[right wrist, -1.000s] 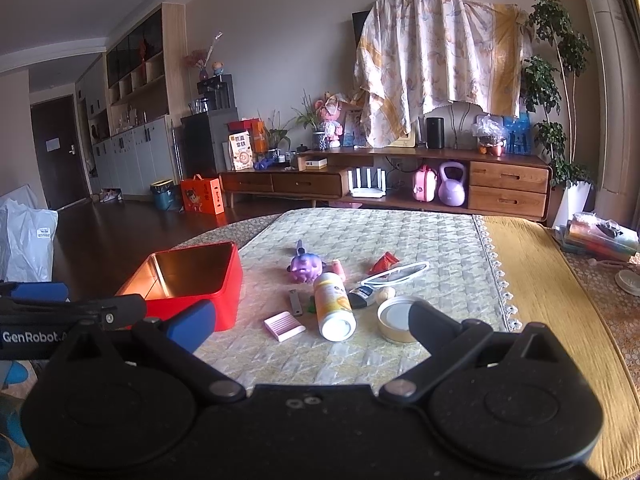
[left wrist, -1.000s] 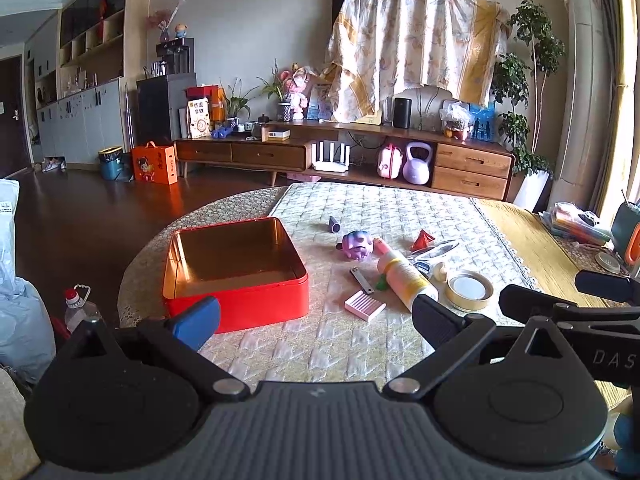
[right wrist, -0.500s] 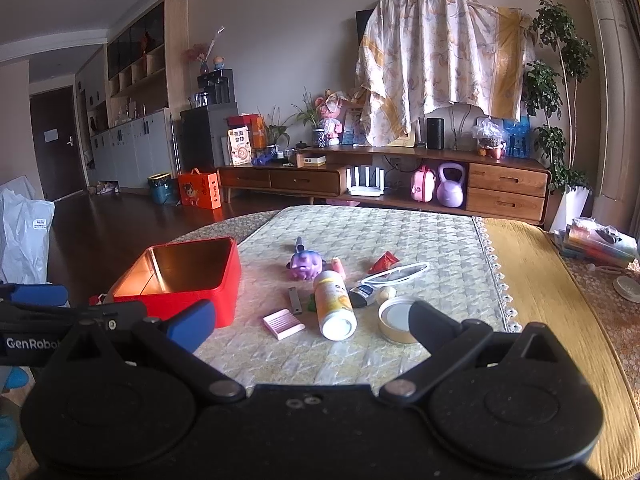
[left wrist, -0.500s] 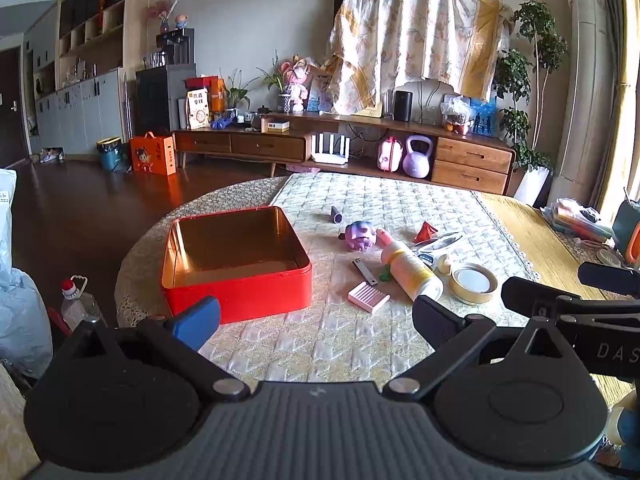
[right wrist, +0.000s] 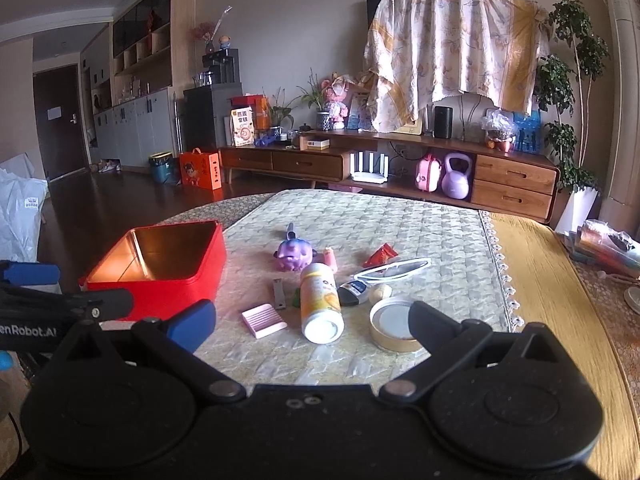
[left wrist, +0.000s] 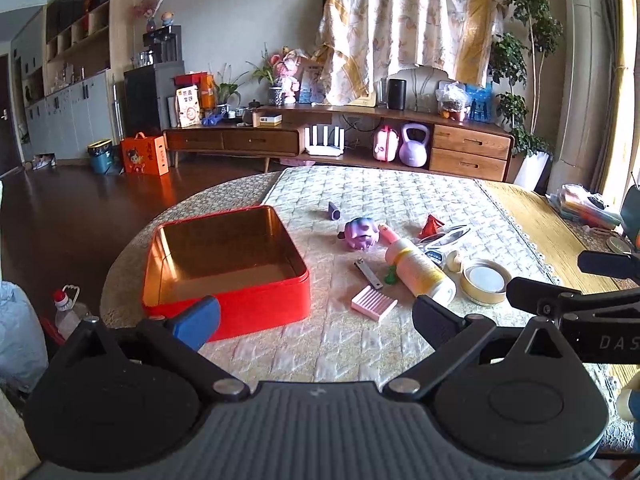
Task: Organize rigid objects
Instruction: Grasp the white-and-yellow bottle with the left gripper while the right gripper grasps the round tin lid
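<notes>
Red metal, gold inside: the open tin (left wrist: 224, 264) sits on the quilted desk (left wrist: 400, 196) just ahead of the left tool (left wrist: 316, 320), nearest its blue-padded left finger (left wrist: 196, 322), and it holds nothing. The left tool's fingers stand wide apart with nothing between them. The right tool (right wrist: 312, 322) is likewise spread wide and empty, held above the near edge of the desk.

Ahead of the right tool, between its fingers, lie the loose things. A pink ridged block (right wrist: 264, 320) lies closest, toward the blue finger. A cream bottle (right wrist: 322, 302) lies on its side just right of it, its base pointing at the tool. A roll of tape (right wrist: 394, 326) lies flat partly behind the black right finger (right wrist: 432, 326). A nail clipper (right wrist: 279, 294) lies just beyond the pink block. Farther ahead are a purple toy (right wrist: 294, 255), a small red packet (right wrist: 382, 255) and a pair of white-framed glasses (right wrist: 396, 269).

In the left wrist view the right tool's arm shows at the right edge, beside the tape.
</notes>
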Available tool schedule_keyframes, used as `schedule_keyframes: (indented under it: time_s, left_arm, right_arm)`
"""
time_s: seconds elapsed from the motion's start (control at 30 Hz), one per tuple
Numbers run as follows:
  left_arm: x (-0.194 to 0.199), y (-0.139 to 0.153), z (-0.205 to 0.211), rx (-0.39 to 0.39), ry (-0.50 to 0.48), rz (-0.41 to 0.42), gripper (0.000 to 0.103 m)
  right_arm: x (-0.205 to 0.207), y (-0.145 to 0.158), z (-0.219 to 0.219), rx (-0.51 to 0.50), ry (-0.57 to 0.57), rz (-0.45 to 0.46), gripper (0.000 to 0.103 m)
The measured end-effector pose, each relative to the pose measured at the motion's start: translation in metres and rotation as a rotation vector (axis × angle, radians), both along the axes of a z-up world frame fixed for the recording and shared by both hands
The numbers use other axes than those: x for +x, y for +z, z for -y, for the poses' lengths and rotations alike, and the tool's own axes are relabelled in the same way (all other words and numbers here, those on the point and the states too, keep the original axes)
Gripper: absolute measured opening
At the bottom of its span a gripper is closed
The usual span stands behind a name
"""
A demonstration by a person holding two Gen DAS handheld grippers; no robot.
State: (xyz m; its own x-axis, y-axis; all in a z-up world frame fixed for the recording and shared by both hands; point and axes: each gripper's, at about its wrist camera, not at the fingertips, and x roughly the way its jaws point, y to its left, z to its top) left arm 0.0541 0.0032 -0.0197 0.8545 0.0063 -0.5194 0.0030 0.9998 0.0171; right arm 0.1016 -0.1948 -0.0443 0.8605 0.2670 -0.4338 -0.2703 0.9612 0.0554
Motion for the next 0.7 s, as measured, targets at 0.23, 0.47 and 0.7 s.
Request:
schedule_keyframes:
  time_s: [0.23, 0.47, 0.7]
  left_arm:
    - [0.045, 0.002, 0.022, 0.004, -0.108, -0.023, 0.103]
    - [0.104, -0.012, 0.061, 0.001, -0.179, -0.103, 0.103]
    - [0.164, -0.040, 0.082, -0.025, -0.211, -0.248, 0.103]
  right_arm:
    - [0.038, -0.016, 0.025, -0.082, -0.015, -0.007, 0.101]
    - [0.078, -0.048, 0.037, -0.157, 0.009, -0.079, 0.096]
    - [0.110, -0.068, 0.050, -0.191, 0.024, -0.122, 0.092]
